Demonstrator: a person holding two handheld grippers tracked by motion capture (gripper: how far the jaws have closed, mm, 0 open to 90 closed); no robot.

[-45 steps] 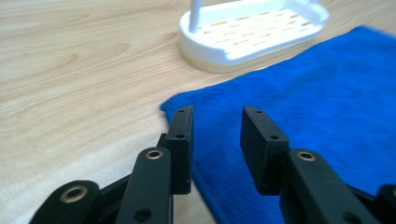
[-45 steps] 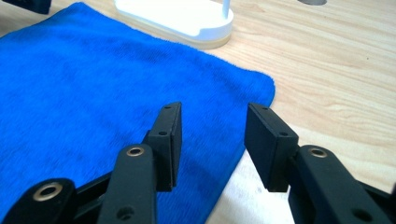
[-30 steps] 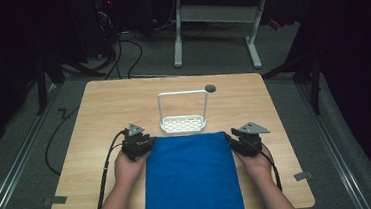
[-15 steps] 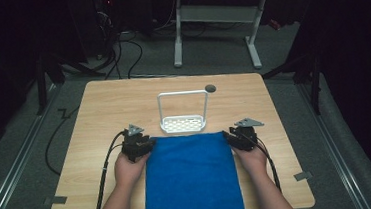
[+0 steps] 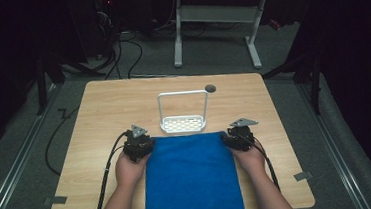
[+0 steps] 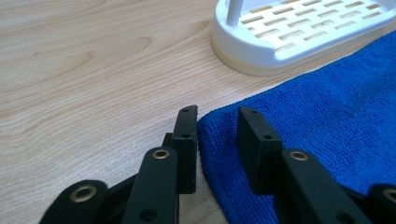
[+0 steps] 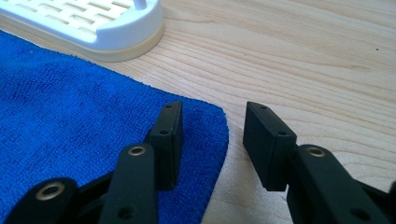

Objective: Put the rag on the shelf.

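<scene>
Your left tool point(image 5: 137, 147) and right tool point(image 5: 240, 138), both parted, straddle the blue towel's point(image 5: 191, 176) far corners; its long axis runs 12 to 6.

Blue towel point(image 5: 191, 176), white slotted rack point(image 5: 184, 123), pale wood-grain table point(image 5: 118, 105).

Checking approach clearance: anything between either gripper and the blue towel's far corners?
Nothing visible. The left gripper and right gripper each have open jaws straddling a far corner of the blue towel. The white rack sits just beyond the towel's far edge.
</scene>
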